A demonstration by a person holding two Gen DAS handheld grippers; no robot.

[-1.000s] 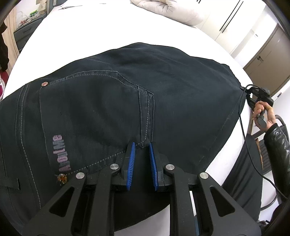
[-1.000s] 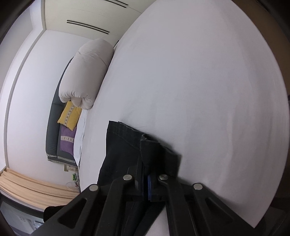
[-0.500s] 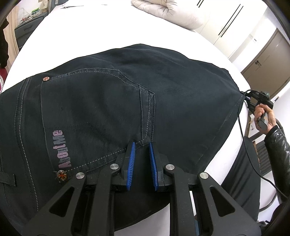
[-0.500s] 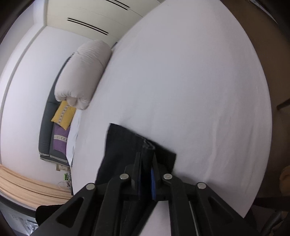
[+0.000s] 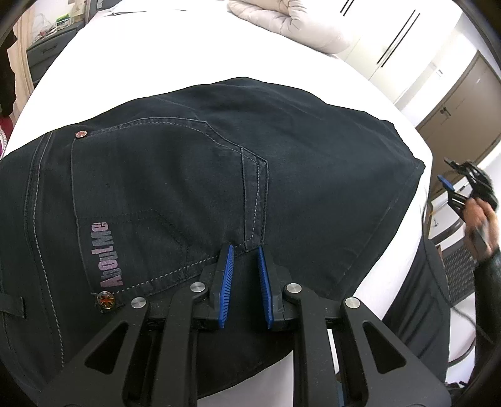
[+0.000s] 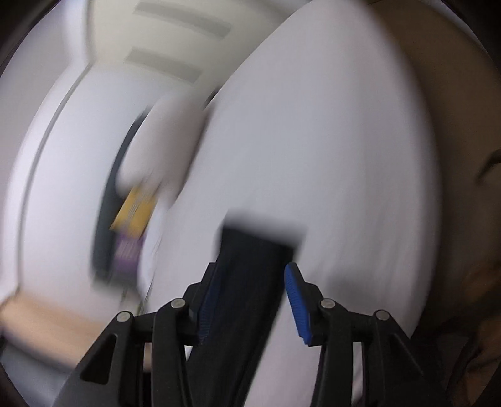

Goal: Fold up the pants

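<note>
A: Nearest us in the left wrist view, our left gripper [image 5: 245, 250] sits at the bottom centre, blue pads parted by a narrow gap with nothing between them, tips right at the lower corner of the back pocket [image 5: 162, 200].

B: And the pants [image 5: 219, 175] themselves?

A: Dark denim, spread flat across the white bed [image 5: 188, 40], filling the middle of the frame. At the lower left of the pocket we read pinkish lettering, "AboutMe" [image 5: 108, 255], running sideways. Just below it sits a rivet [image 5: 107, 299] with a flag-like pattern; another rivet [image 5: 80, 134] marks the pocket's upper left corner.

B: Our right gripper?

A: At the right edge of the same view, the right gripper [image 5: 460, 184] is just off the pants' edge, apart from the fabric. In its own blurred view the right gripper [image 6: 249, 283] has its fingers spread wide, a dark strip of pants [image 6: 250, 269] lying between them, unclamped.

B: Farther off?

A: A pale rolled duvet [image 5: 291, 22] at the top, white wardrobe doors [image 5: 391, 40] beyond, a brown door [image 5: 460, 103] at the upper right.
</note>
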